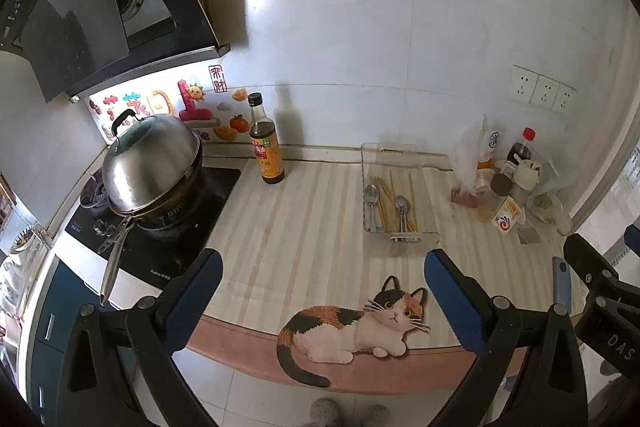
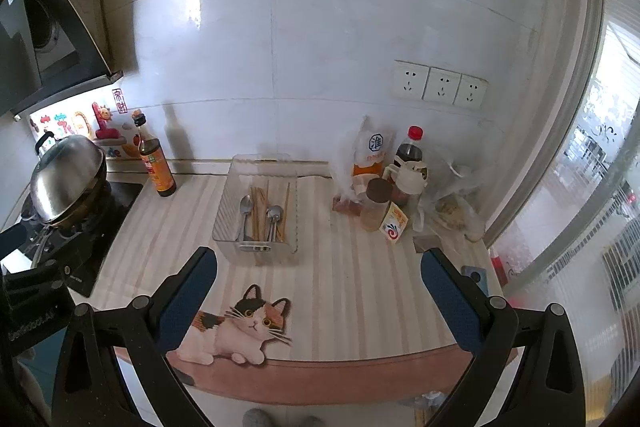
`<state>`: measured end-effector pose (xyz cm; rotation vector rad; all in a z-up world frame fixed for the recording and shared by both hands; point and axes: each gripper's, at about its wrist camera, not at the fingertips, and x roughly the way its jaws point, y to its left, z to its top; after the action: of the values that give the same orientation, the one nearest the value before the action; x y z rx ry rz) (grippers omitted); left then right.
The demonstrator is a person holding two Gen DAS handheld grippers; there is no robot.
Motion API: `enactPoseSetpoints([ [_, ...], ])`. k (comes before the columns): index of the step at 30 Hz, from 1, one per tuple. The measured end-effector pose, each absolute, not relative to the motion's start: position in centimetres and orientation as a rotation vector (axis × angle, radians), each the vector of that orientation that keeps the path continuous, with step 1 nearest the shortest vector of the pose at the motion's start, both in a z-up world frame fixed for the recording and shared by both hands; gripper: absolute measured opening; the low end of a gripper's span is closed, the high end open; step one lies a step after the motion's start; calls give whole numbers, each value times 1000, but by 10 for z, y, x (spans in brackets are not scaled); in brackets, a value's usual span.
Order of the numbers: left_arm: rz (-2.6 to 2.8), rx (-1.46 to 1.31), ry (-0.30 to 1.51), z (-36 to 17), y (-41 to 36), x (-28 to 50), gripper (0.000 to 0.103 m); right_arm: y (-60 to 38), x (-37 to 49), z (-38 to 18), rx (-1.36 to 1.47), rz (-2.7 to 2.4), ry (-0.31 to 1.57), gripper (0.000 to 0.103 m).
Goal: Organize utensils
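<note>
Both claws, left claw and right claw, hang wide open and empty above the counter's front edge. Beyond, the spoons and chopsticks already lie in the clear tray, so sorting looks near done. Condiment bottles crowd the tray's right; a soy bottle stands farther left.

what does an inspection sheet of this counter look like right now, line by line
surface: striped mat with a cat print at the front edge.
job's things: clear tray holding spoons and chopsticks, all lying inside.
clutter: soy sauce bottle at the back; bottles, a jar and plastic bags grouped on the right.
grippers: left gripper and right gripper both have jaws wide apart, holding nothing, near the counter's front edge.
cables: nothing seen.
surroundings: lidded wok on the stove, range hood above, three wall sockets, window at right.
</note>
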<state>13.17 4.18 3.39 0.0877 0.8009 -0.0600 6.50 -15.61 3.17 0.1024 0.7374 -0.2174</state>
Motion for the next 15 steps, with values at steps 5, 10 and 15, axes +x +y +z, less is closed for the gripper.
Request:
enactPoseSetpoints([
  [5, -59, 91, 801, 34, 42, 132, 103, -158, 65, 30, 102, -212, 744, 103],
  [10, -60, 90, 805, 33, 42, 133, 103, -160, 65, 28, 102, -212, 748, 103],
  [15, -66, 93, 807, 30, 39, 133, 103, -164, 65, 27, 102, -210, 752, 103],
])
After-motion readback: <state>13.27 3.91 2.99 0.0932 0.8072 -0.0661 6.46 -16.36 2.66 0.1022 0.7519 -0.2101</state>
